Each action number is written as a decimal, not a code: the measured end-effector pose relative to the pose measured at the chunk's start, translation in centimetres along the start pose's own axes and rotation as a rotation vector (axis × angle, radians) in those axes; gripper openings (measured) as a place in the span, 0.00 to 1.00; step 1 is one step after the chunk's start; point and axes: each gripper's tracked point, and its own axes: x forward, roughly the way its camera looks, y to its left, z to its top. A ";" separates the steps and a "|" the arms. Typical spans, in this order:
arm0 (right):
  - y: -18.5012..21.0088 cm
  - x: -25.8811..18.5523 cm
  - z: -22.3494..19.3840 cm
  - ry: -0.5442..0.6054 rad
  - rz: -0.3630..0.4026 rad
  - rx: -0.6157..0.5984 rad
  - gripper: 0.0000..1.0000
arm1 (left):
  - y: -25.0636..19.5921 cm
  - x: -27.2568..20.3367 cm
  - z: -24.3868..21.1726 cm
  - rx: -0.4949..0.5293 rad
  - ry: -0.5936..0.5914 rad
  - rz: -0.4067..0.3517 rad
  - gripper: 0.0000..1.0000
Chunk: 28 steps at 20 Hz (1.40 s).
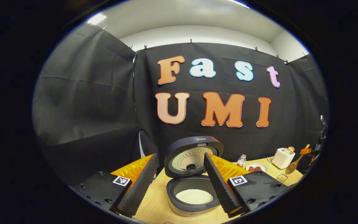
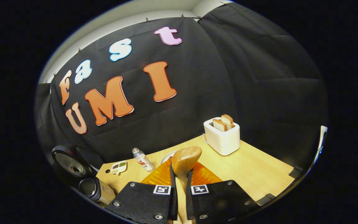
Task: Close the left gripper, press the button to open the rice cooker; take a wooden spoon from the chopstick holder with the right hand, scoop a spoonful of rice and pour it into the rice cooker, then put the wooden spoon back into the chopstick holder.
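The rice cooker (image 1: pixel 194 186) stands with its lid (image 1: pixel 191 155) raised and white rice (image 1: pixel 194 196) lying in the pot. My left gripper (image 1: pixel 180 157) is open, its fingers spread to either side of the cooker and holding nothing. In the right gripper view my right gripper (image 2: pixel 181 174) is shut on the handle of the wooden spoon (image 2: pixel 185 158), whose bowl points forward above the table. The left gripper view shows that spoon (image 1: pixel 292 166) far to the right, near the toaster. The cooker (image 2: pixel 73 169) sits far left in the right gripper view.
A white toaster (image 2: pixel 222 138) with bread slices stands on the wooden table (image 2: pixel 259 168). A small bottle (image 2: pixel 141 160), a little dish (image 2: pixel 119 167) and a plate (image 1: pixel 256 168) lie near the wall. A small wire holder (image 1: pixel 281 178) sits beside the toaster (image 1: pixel 283 158).
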 end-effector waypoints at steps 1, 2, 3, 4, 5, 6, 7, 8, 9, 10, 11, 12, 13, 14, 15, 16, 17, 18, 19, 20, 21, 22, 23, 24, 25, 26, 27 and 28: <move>-0.7 0.5 -0.7 0.005 -0.007 0.009 0.10 | -0.1 -0.1 0.0 -0.001 0.002 0.001 0.99; -1.3 1.0 -1.2 0.008 -0.015 0.015 0.10 | -0.1 -0.2 0.0 0.004 0.002 0.004 0.99; -1.8 1.5 -1.8 0.013 -0.021 0.018 0.09 | -0.1 -0.3 0.0 0.012 -0.001 0.006 0.99; -2.1 2.0 -2.7 0.022 -0.022 0.018 0.09 | -0.3 -0.3 -0.1 0.018 -0.002 0.003 0.99; -2.2 2.5 -3.5 0.033 -0.022 0.019 0.10 | -0.6 -0.3 -0.3 0.017 0.003 -0.007 1.00; -2.4 2.9 -4.1 0.041 -0.019 0.025 0.10 | -1.2 -0.4 -0.7 0.012 0.016 -0.027 1.00; -2.5 3.3 -4.6 0.046 -0.016 0.036 0.10 | -1.5 -0.5 -1.0 0.004 0.024 -0.031 1.00; -2.5 3.8 -5.1 0.052 -0.011 0.044 0.10 | -1.6 -0.4 -1.2 -0.001 0.033 -0.040 0.98; -2.4 4.2 -5.7 0.059 -0.003 0.048 0.10 | -1.8 -0.5 -1.5 -0.002 0.039 -0.045 0.98; -2.3 4.5 -6.6 0.070 0.003 0.046 0.10 | -1.8 -0.5 -1.6 -0.001 0.043 -0.044 0.97; -2.3 4.9 -7.2 0.083 0.006 0.034 0.10 | -1.9 -0.5 -1.7 0.002 0.047 -0.043 0.98; -2.5 5.4 -7.9 0.092 0.007 0.017 0.10 | -2.0 -0.5 -1.8 0.006 0.053 -0.042 0.98; -2.6 5.8 -8.5 0.101 0.008 0.007 0.10 | -1.9 -0.5 -1.8 0.015 0.058 -0.037 0.98; -2.7 5.9 -8.8 0.112 0.016 0.013 0.10 | -1.9 -0.5 -1.9 0.025 0.064 -0.035 0.98; -2.7 6.1 -9.2 0.122 0.027 0.032 0.10 | -1.6 -0.4 -1.9 0.034 0.065 -0.019 0.98; -2.9 6.2 -9.6 0.136 0.033 0.055 0.11 | -1.4 -0.3 -1.8 0.042 0.064 -0.012 0.98; -3.5 6.6 -10.3 0.147 0.029 0.068 0.12 | -1.6 -0.2 -1.7 0.041 0.062 -0.012 0.98; -4.1 6.9 -10.6 0.151 0.018 0.078 0.12 | -1.8 -0.1 -1.7 0.039 0.062 -0.015 0.98; -4.7 6.8 -10.9 0.158 0.011 0.087 0.13 | -2.0 0.1 -1.7 0.038 0.062 -0.017 0.98; -4.9 7.0 -10.4 0.139 0.008 0.122 0.15 | -2.0 0.3 -1.6 0.038 0.062 -0.017 0.99; -5.5 6.9 -10.3 0.137 -0.009 0.150 0.18 | -2.1 0.4 -1.5 0.042 0.060 -0.018 0.99; -6.3 6.9 -10.1 0.134 -0.031 0.164 0.26 | -2.2 0.5 -1.3 0.045 0.055 -0.018 1.00; -7.1 7.2 -10.0 0.132 -0.056 0.161 0.35 | -2.3 0.7 -1.1 0.048 0.049 -0.021 1.00; -7.7 7.2 -10.3 0.137 -0.086 0.147 0.55 | -2.6 0.9 -0.8 0.050 0.044 -0.024 1.00; -8.3 6.9 -10.3 0.144 -0.112 0.124 0.76 | -2.8 1.1 -0.7 0.049 0.043 -0.028 1.00; -8.7 6.7 -9.9 0.139 -0.130 0.104 0.86 | -2.9 1.3 -0.6 0.046 0.045 -0.032 0.97; -9.3 6.5 -9.0 0.131 -0.155 0.086 0.92 | -3.2 1.5 -0.6 0.043 0.047 -0.038 0.99; -9.7 6.0 -8.3 0.119 -0.173 0.070 0.95 | -3.4 1.6 -0.5 0.040 0.050 -0.043 1.00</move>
